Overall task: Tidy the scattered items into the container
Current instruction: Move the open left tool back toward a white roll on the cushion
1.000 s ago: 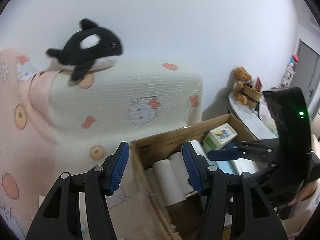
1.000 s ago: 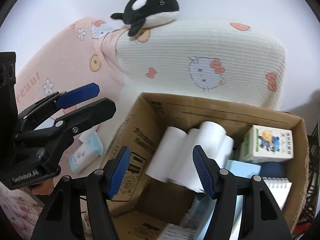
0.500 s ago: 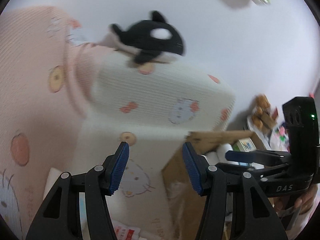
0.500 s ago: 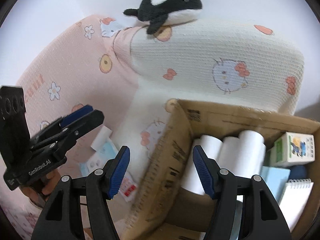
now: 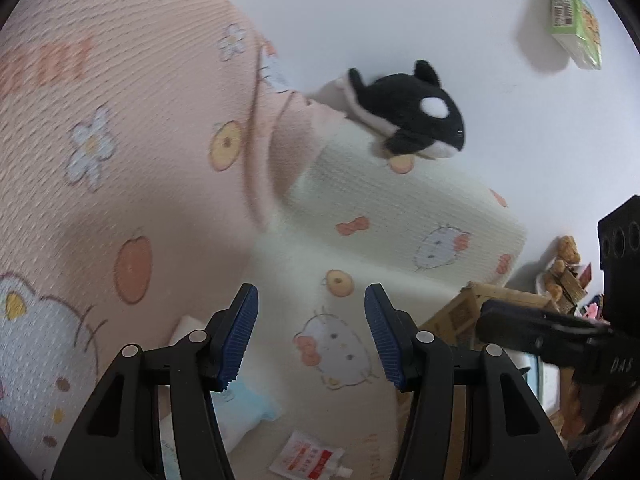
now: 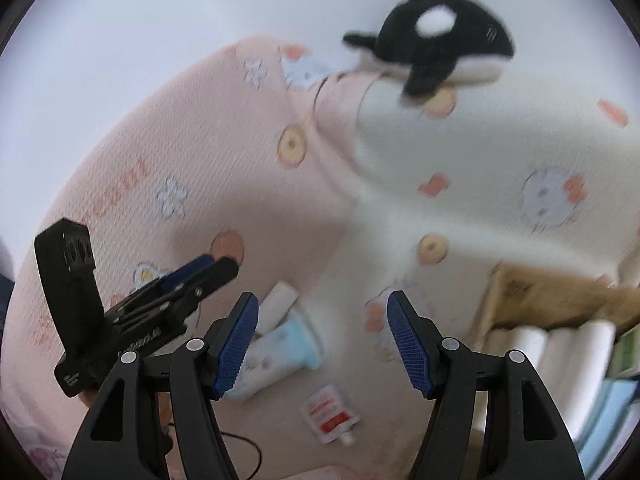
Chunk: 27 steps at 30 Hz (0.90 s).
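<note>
Both the left gripper [image 5: 310,336] and the right gripper [image 6: 322,344] hang wide-jawed and empty, the right's jaws having just been opening, aimed at the tissue pack [image 6: 276,344] and sachet [image 6: 331,410] on the bed, the cardboard box [image 6: 560,292] at three o'clock.

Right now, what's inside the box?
Box: white paper rolls side by side, green and light-blue items at the frame edge. The rest lies out of frame; what's under the rolls is hidden.

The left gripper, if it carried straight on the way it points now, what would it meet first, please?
Probably the cat-print sofa cover: only that fabric shows between the open left gripper fingers. The pale blue packet and white-and-red pouch lie lower, off that line. Depth is uncertain.
</note>
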### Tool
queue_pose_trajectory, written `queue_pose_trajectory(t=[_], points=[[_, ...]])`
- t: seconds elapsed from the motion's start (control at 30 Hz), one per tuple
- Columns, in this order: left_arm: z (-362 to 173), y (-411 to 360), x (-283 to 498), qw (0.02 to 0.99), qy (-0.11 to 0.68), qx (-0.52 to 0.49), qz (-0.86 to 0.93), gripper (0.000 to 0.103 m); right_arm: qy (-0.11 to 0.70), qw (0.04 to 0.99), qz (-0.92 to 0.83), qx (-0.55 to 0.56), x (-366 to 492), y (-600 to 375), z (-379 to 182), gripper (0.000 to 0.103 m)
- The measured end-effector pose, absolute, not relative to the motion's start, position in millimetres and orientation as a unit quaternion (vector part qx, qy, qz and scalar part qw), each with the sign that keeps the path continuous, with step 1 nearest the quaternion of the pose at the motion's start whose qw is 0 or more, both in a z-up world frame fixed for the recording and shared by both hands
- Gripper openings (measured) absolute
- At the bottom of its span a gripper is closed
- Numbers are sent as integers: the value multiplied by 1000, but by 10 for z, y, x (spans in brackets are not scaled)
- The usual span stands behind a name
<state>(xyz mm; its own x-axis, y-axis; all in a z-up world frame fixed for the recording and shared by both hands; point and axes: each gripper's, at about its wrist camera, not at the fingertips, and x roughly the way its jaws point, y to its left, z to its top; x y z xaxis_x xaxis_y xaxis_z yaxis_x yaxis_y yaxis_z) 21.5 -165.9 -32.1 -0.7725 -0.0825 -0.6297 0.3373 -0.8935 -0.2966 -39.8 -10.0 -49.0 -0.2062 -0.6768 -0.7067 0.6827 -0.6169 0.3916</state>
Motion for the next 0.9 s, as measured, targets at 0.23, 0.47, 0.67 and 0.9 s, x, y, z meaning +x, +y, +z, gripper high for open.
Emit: queue_pose_trajectory(t=[0.23, 0.47, 0.67, 0.9], points=[[-449, -1894, 280, 148, 223, 326, -907, 60, 29, 445, -760, 472, -230, -513, -713, 65], [-643, -2060, 378, 171, 219, 338, -899, 60, 42, 458, -723, 515, -169, -857, -1116, 65], [-964, -2264, 392, 185, 251, 381, -870, 60, 106, 446, -720, 521, -58, -1181, -1518, 65], [-1267, -2470, 434, 191, 295, 414, -840, 60, 34, 508, -691, 513, 22, -1399, -1851, 65]])
